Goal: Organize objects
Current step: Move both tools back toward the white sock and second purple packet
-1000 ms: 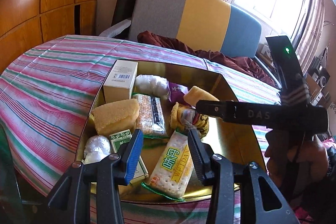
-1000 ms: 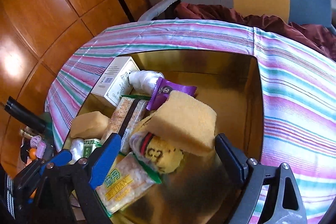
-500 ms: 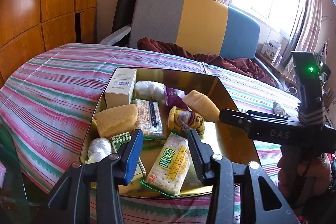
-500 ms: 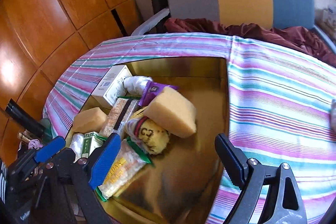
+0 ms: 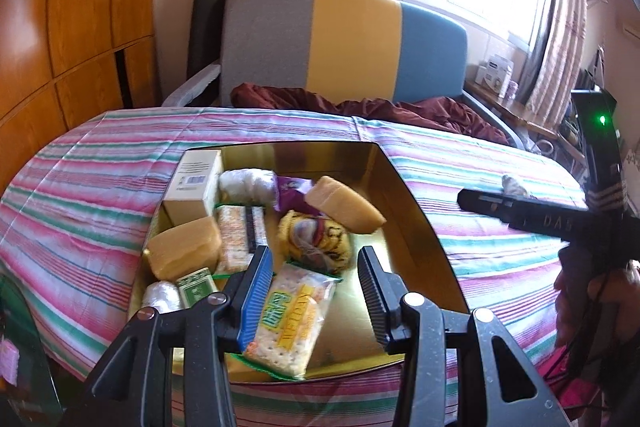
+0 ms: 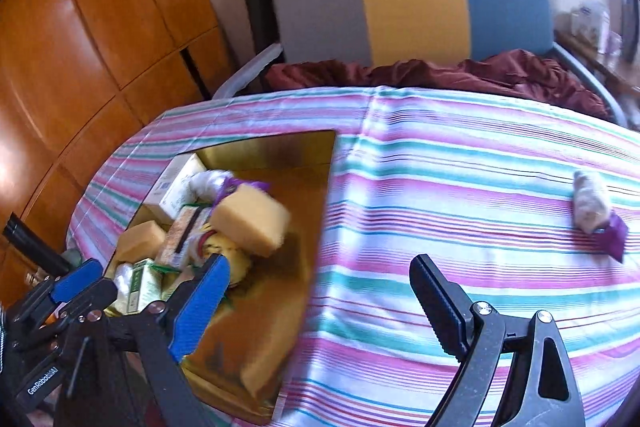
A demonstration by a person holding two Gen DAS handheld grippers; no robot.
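Nothing is held: the left gripper (image 5: 316,287) is parted narrowly above the tray (image 5: 416,227), the right gripper (image 6: 320,303) widely above the tablecloth (image 6: 460,163).

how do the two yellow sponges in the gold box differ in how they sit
The right sponge lies tilted on top of the pile, propped on the yellow knit item. The left sponge sits lower against the gold box wall, beside the white carton. The right one looks longer and more wedge-shaped, the left blockier. Both are plain yellow, and neither is in a gripper.
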